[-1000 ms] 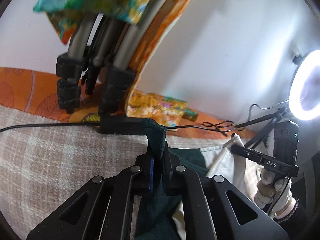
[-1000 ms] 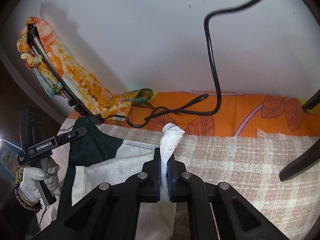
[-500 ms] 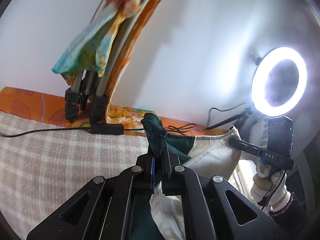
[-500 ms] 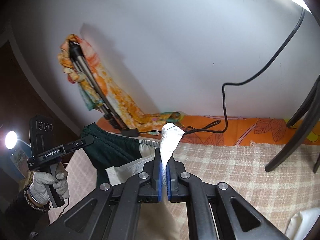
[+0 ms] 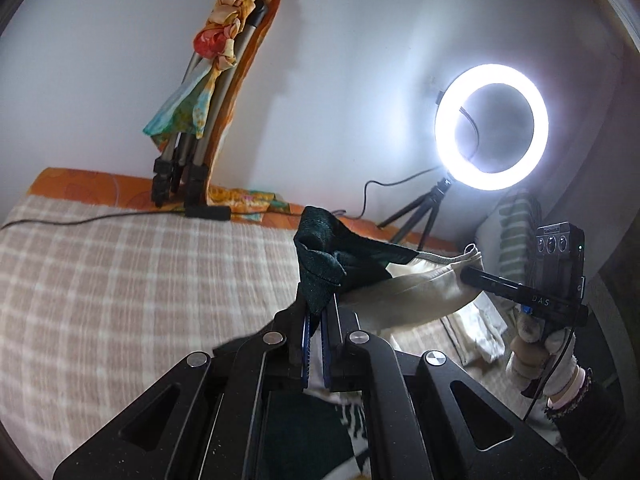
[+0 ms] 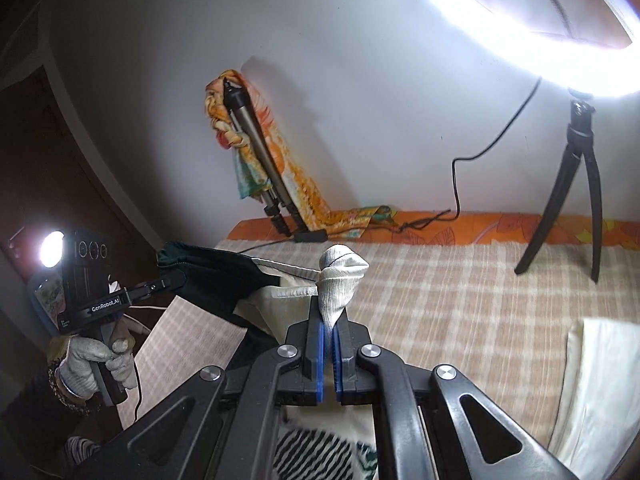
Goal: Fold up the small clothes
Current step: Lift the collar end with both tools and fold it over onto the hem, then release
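A small garment, dark green on one side and cream on the other, hangs stretched in the air between my two grippers above the checked blanket. My left gripper is shut on the garment's dark green corner. My right gripper is shut on its cream corner. In the left wrist view the right gripper shows at the right, held by a gloved hand. In the right wrist view the left gripper is at the left, clamping the green cloth. The garment's lower part drops behind my fingers.
A lit ring light on a small black tripod stands on the bed at the right. A folded tripod wrapped in an orange patterned scarf leans on the white wall. Cables run along the orange bed edge. Folded cream cloth lies at the right.
Both grippers have risen and pulled back from the wall, lifting the garment off the blanket. The tripods and ring light now look farther away.
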The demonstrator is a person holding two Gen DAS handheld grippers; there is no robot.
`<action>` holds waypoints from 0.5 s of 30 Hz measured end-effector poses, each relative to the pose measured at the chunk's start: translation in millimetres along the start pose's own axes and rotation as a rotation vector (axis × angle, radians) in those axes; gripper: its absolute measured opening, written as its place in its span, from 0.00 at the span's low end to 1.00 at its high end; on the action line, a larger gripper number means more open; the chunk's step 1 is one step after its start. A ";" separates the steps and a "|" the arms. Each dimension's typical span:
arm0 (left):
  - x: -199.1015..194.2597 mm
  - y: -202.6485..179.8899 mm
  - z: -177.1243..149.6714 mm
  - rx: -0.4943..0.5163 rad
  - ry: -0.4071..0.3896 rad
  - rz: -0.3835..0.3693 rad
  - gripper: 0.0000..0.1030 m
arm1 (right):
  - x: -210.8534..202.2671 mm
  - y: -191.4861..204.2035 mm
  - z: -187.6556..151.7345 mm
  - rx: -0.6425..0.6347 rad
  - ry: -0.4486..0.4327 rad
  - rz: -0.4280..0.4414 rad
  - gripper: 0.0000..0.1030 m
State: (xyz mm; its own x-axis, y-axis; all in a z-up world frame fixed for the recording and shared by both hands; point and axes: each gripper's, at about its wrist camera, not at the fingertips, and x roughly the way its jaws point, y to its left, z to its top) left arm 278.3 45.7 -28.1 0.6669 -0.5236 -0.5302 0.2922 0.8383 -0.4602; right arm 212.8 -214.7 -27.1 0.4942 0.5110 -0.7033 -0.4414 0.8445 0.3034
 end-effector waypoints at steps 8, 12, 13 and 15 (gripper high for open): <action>-36.3 -9.6 -74.4 0.041 0.050 0.018 0.03 | -24.4 18.9 -71.9 -0.022 0.026 0.007 0.01; -40.7 -12.2 -111.6 0.066 0.101 0.030 0.03 | -25.5 31.1 -113.6 -0.106 0.064 -0.038 0.01; -40.1 -12.2 -119.6 0.068 0.117 0.033 0.03 | -24.8 33.2 -124.1 -0.125 0.076 -0.047 0.01; -38.9 -15.1 -133.9 0.094 0.153 0.043 0.03 | -24.7 36.1 -139.1 -0.155 0.089 -0.063 0.02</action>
State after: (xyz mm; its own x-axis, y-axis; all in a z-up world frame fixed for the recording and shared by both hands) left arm 156.2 33.1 -95.8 0.5699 -0.4982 -0.6534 0.3336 0.8670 -0.3700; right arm 80.5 -219.2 -88.2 0.4593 0.4360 -0.7739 -0.5250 0.8360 0.1595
